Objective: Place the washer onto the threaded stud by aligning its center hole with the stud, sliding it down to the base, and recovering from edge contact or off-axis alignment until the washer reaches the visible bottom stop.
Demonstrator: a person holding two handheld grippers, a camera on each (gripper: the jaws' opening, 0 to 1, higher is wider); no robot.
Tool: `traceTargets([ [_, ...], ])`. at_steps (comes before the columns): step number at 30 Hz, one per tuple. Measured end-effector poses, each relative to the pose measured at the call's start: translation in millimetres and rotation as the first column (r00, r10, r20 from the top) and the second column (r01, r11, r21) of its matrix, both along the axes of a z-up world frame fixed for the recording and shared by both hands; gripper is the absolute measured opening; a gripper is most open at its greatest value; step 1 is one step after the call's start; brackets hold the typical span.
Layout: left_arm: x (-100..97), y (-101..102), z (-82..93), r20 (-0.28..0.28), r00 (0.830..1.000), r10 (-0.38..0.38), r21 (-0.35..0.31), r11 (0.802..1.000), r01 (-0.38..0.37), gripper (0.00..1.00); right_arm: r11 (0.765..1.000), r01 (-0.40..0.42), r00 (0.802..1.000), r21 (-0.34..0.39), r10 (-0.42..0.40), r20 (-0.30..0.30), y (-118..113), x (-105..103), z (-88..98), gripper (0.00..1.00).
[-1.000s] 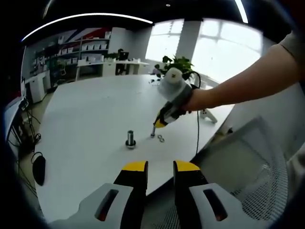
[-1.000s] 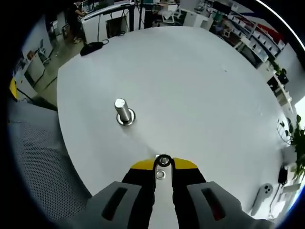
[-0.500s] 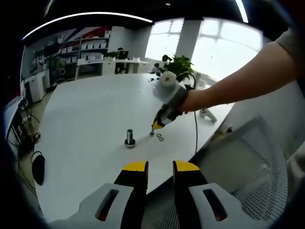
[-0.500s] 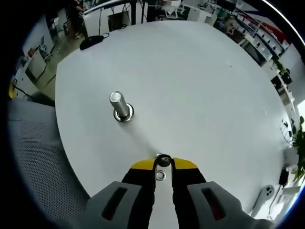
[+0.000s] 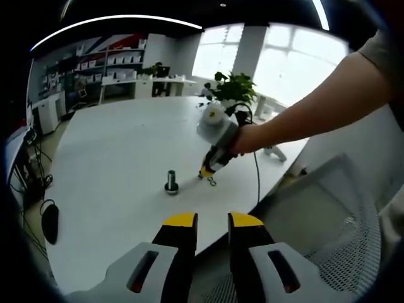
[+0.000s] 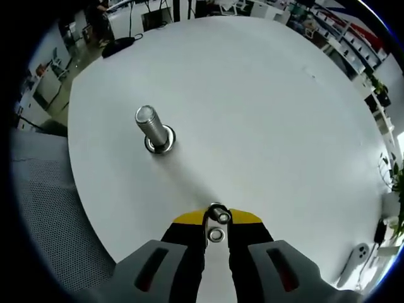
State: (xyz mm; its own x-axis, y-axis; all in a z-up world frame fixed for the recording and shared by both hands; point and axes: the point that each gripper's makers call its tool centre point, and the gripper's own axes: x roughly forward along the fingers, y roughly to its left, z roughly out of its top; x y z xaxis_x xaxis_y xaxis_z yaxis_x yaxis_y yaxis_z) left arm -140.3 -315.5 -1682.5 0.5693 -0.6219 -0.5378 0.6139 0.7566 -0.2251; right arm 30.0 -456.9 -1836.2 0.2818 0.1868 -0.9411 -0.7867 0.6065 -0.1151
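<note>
- Stud (image 6: 150, 127): stands upright on the white table (image 6: 265, 113), on its round base.
- Right gripper (image 6: 216, 217): in its own view, low and right of the stud, tips together on a washer (image 6: 219, 214) held clear of the stud. A second washer (image 6: 216, 235) shows between the jaws, below the first.
- Left gripper (image 5: 211, 221): near the table edge, well short of the stud (image 5: 170, 181), jaws slightly apart, holding nothing.

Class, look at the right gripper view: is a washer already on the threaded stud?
No: the washer sits pinched between the right gripper tips, apart from the stud.
</note>
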Motion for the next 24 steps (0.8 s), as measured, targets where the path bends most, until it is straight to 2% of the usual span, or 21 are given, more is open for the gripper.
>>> traceTargets([
  [16,-0.5,-0.7,0.4,0.001,1.0,-0.004,-0.007,1.0,0.004,0.16,1.0,0.019,1.0,-0.009,-0.019,-0.016,1.8,2.1,-5.9,0.16],
  [24,-0.8,-1.3,0.9,0.001,1.0,-0.007,-0.01,1.0,0.007,0.16,1.0,0.022,1.0,-0.012,-0.022,-0.011,-2.8,-1.4,-3.3,0.18],
])
